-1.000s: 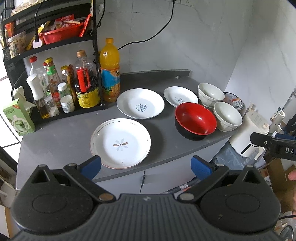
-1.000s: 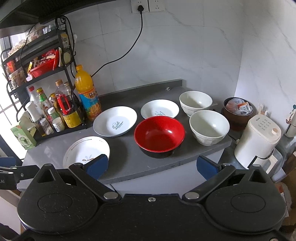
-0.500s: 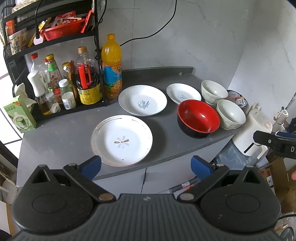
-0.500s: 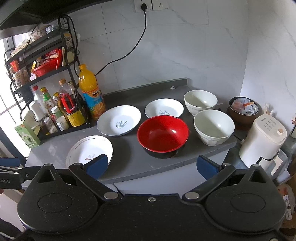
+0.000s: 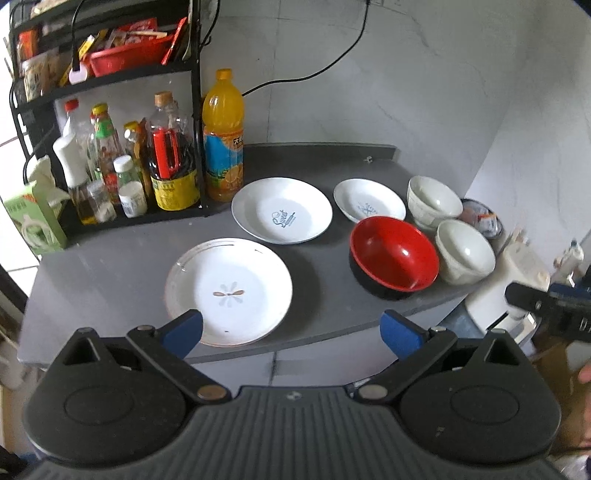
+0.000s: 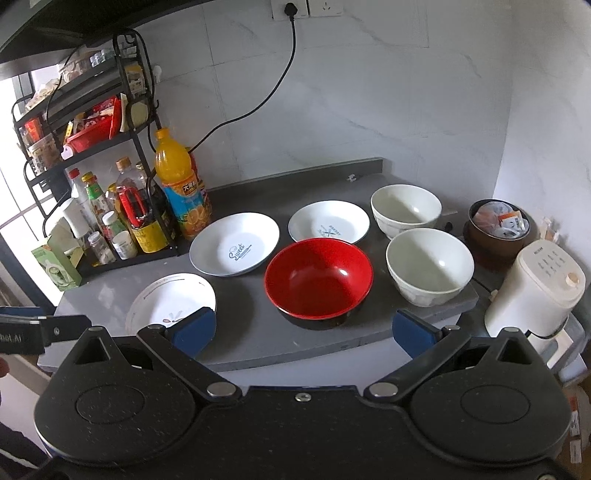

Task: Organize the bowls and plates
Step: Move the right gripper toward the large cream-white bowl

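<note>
Plates [image 5: 229, 291] and bowls [image 6: 318, 282] lie unstacked ahead of both wide-spread, empty grippers [image 5: 291, 330] [image 6: 303, 330]; better slide one finger under a rim, then lift level.

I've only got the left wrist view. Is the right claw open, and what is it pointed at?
Observer: The right claw is open and empty, facing the red bowl.
Operator: What's half hidden behind the rear white bowl?
Observer: A brown bowl holding small packets, next to the white kettle.
Operator: Where does the black cable end?
Observer: At a plug pushed into a wall socket.
</note>
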Motion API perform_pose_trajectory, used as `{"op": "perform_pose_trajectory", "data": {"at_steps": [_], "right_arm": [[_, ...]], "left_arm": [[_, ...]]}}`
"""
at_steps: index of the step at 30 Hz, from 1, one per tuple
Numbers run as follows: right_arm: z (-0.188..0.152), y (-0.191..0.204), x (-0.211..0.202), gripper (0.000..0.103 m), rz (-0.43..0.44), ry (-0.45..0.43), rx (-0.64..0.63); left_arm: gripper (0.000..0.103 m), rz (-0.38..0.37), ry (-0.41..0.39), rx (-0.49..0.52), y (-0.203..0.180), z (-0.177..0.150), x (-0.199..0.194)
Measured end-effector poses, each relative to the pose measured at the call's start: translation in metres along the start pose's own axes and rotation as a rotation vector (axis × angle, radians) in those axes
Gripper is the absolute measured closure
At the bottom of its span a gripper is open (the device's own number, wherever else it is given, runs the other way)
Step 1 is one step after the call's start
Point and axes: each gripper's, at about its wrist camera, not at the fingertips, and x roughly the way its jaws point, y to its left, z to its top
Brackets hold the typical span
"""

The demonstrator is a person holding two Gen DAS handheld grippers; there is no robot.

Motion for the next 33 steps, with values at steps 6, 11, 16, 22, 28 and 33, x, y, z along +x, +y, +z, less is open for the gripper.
{"op": "perform_pose_trajectory", "data": {"at_steps": [6, 11, 16, 22, 28, 33], "right_arm": [[0.003, -0.022, 0.011, 0.000, 0.018, 0.007, 0.013], [0.002, -0.045, 0.016, 0.000, 0.022, 0.011, 0.026], [0.002, -0.069, 0.017, 0.000, 0.013, 0.020, 0.062], [0.003, -0.093, 0.020, 0.000, -0.023, 0.010, 0.100], [0.006, -0.106, 0.029, 0.000, -0.074, 0.005, 0.131], [0.011, -0.114, 0.040, 0.000, -0.131, -0.014, 0.171]], "left_arm": [[0.002, 0.018, 0.003, -0.001, -0.020, 0.005, 0.008], [0.002, 0.019, 0.005, -0.014, -0.036, 0.007, 0.016], [0.003, -0.003, 0.002, -0.031, -0.049, 0.018, 0.025], [0.003, -0.015, -0.005, -0.014, -0.069, 0.035, 0.038], [0.003, -0.056, 0.019, 0.030, -0.087, 0.050, 0.064], [0.003, -0.124, 0.029, 0.070, -0.100, 0.068, 0.089]]}}
